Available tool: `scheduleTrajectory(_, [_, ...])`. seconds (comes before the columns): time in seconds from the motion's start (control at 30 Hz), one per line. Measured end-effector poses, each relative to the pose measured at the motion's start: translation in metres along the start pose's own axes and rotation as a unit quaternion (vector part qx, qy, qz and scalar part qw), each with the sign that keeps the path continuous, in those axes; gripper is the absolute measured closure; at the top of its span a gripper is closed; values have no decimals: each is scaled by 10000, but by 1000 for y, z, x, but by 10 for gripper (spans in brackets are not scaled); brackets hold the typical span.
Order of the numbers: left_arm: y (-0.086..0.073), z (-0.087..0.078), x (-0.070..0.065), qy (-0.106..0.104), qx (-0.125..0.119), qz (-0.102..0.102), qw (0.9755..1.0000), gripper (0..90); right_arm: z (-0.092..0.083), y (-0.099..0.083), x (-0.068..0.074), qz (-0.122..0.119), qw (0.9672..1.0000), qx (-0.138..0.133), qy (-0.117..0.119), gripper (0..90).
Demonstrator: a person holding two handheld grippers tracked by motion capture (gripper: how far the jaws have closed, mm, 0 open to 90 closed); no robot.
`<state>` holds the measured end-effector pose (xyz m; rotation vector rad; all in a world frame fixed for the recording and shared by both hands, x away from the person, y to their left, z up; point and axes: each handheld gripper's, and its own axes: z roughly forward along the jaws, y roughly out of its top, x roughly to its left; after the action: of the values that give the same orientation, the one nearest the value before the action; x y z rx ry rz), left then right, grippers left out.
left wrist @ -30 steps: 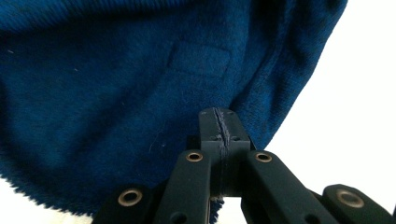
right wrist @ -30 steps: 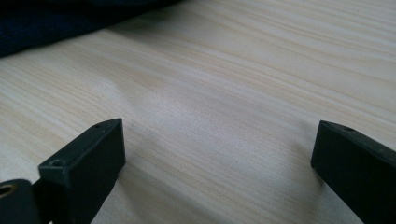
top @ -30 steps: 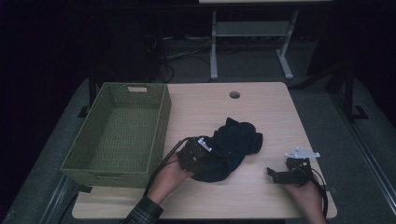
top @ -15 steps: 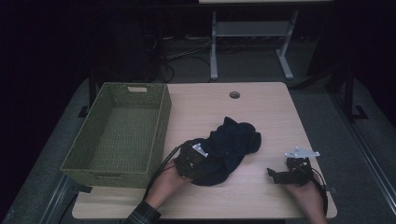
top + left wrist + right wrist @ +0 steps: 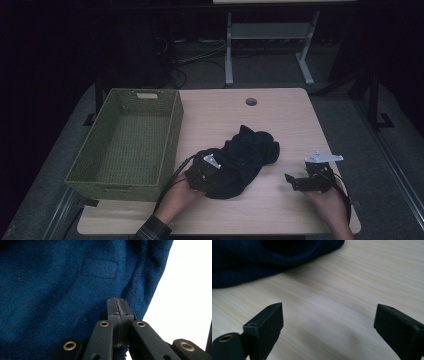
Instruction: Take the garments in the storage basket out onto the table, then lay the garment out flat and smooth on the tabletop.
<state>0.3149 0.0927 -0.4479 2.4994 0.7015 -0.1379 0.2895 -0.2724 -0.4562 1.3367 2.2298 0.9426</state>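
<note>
Left tongs (image 5: 117,315) jaws pressed together; right tongs (image 5: 328,322) jaws spread wide.

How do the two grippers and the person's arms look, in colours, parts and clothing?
Both grippers are black. The left gripper has flat black linkage bars with brass-coloured rivets, a small grey plate on top, and a dark cable trailing from it. The right gripper has blocky black jaws, a brass-coloured rivet, a grey three-cornered plate and a dark cable. The left forearm wears a dark checked sleeve.
</note>
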Motion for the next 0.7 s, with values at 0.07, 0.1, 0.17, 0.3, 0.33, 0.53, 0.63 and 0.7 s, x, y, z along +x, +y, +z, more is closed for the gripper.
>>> scheduleTrajectory(0.07, [0, 0, -1, 23, -5, 10, 10000, 900, -3, 6, -1, -17, 10000, -28, 35, 88])
scheduleTrajectory(0.1, [0, 0, -2, 47, -5, 19, 10000, 900, -4, 11, -1, -9, 10000, -58, 56, 105])
scheduleTrajectory(0.17, [0, 0, -3, 98, 9, 63, 9999, 900, -6, 18, -3, -41, 9998, -110, 138, 131])
scheduleTrajectory(0.3, [-1, 0, -4, 120, -31, 38, 9999, 900, -7, 37, -8, -73, 9997, -164, 187, 137])
scheduleTrajectory(0.33, [-1, 0, -3, 111, -34, 59, 9999, 900, -7, 43, -9, -95, 9996, -150, 200, 139])
scheduleTrajectory(0.53, [-1, 0, -3, 85, -68, 18, 9999, 900, -4, 75, -12, -161, 9993, -193, 269, 150])
scheduleTrajectory(0.63, [-1, 0, -1, 61, -72, 8, 10000, 899, 1, 91, -12, -214, 9992, -198, 281, 152])
scheduleTrajectory(0.7, [-2, 0, 0, 27, -82, -3, 10000, 899, 5, 100, -13, -284, 9988, -226, 316, 182])
